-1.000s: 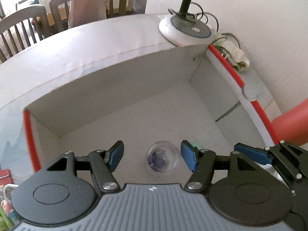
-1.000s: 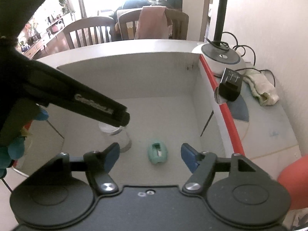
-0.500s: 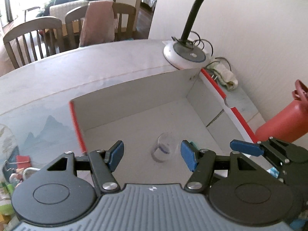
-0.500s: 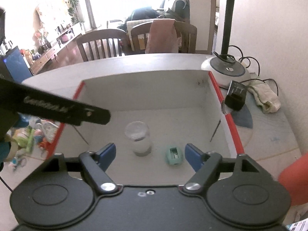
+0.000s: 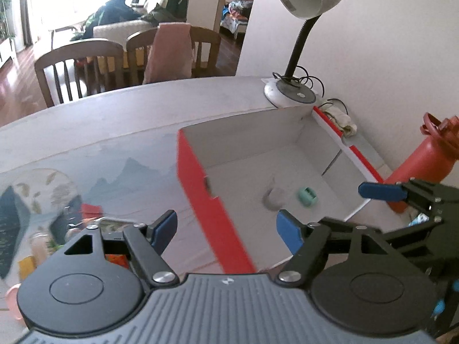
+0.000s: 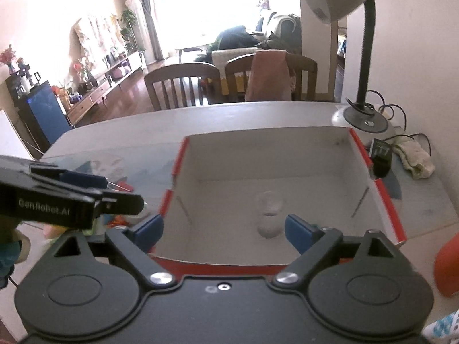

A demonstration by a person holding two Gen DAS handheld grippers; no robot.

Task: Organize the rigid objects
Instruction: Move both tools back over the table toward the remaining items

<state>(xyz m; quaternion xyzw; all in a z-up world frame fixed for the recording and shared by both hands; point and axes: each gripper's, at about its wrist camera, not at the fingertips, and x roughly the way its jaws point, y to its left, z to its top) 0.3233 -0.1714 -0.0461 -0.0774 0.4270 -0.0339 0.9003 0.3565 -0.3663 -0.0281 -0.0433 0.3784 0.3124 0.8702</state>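
From the left wrist view, our left gripper (image 5: 226,230) has pulled up and back out of the shallow red-edged white cardboard box (image 5: 200,189); a second ago its blue pads hung low inside, framing the small clear glass jar (image 5: 274,197), and now the box's red left wall runs between them. The jaws are opening and nothing is held. The jar stands ahead and slightly right of the gripper on the box floor, with the small mint-green plastic sharpener-like piece (image 5: 307,197) just beside it on the right. Left of the gripper, a heap of small colourful items (image 5: 71,229) waits on the pale printed table mat (image 5: 120,169) (blurred, so we cannot name them). The right gripper (image 5: 381,192) pokes in from the right edge.

From the right wrist view, our right gripper (image 6: 222,230) has likewise risen, now over the near red rim where earlier it sat deep in the box; its jaws are opening wide with nothing between the pads. The jar (image 6: 269,215) stands just ahead, inside the right pad; the green piece is hidden behind that pad. The left gripper (image 6: 83,180) crosses at far left.

We judge both deliveries done: two things rest in the box, both hands are free, and the heap to the left is likely next
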